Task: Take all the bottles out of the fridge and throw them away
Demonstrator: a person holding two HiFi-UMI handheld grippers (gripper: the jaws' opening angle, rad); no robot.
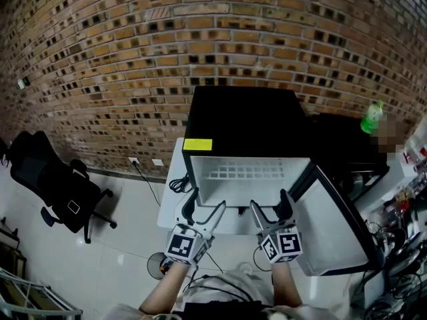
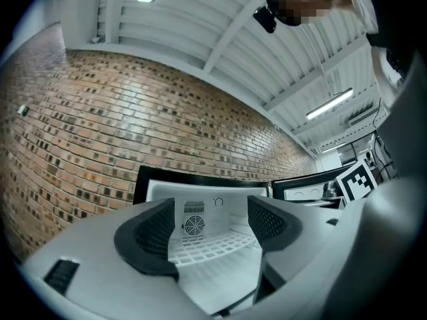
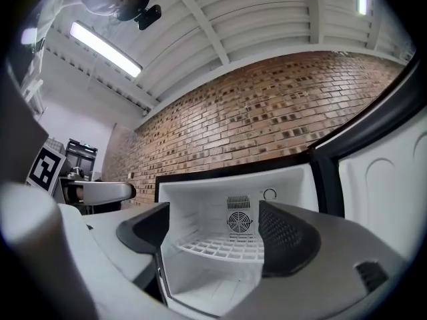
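Left gripper: jaws spread wide, gripping nothing, touching nothing; held just before the open fridge.
Right gripper: released likewise, jaws wide, beside the left one.
Fridge door: swung out to the right.
Wire shelf: white, inside the fridge.
Bottle: green, upright on a dark surface right of the fridge.
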